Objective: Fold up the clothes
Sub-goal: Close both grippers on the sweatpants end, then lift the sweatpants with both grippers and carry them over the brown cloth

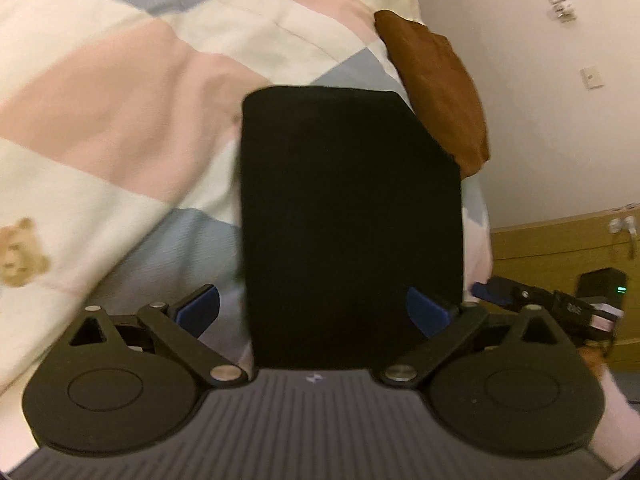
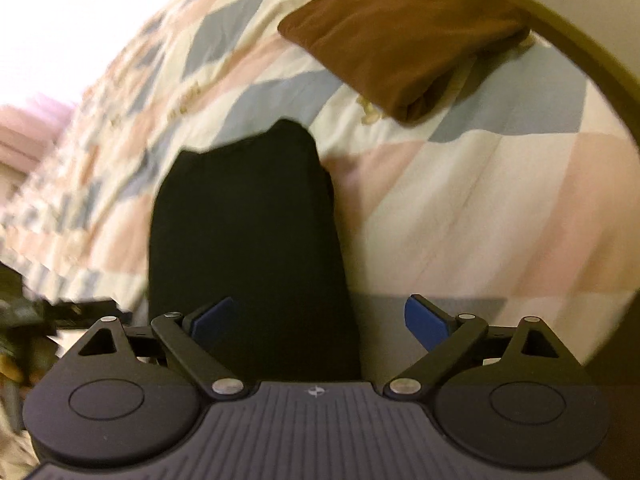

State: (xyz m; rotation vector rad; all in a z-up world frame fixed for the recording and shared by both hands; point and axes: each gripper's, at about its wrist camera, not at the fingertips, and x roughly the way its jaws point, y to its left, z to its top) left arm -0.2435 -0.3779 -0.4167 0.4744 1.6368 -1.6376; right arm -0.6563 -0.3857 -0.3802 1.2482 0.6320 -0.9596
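Nearest in the left wrist view, the left gripper (image 1: 314,312) stands with its blue-padded fingers (image 1: 200,306) spread wide, a matte ribbed body and black linkages below them. Between the fingers runs the near end of a folded black garment (image 1: 348,216), a smooth rounded rectangle so dark that no weave or seam shows; whether the pads touch it cannot be told, and its near edge is hidden behind the gripper body. In the right wrist view the right gripper (image 2: 320,322) is likewise spread, its left pad over the cloth's edge and its right pad over bare bedding. The garment lies flat on a quilted bedspread (image 1: 120,120) of pink, cream and grey-blue diamonds with printed teddy bears (image 1: 18,254), soft and creased. Farther off, just beyond the black garment's far right corner, sits a folded brown garment (image 1: 436,92), a thick, rounded packet. At the far right, the other gripper's tip (image 1: 520,294) pokes in before a wooden cabinet (image 1: 560,248) and pale wall (image 1: 540,80). The right wrist view is motion-blurred towards its left edge.
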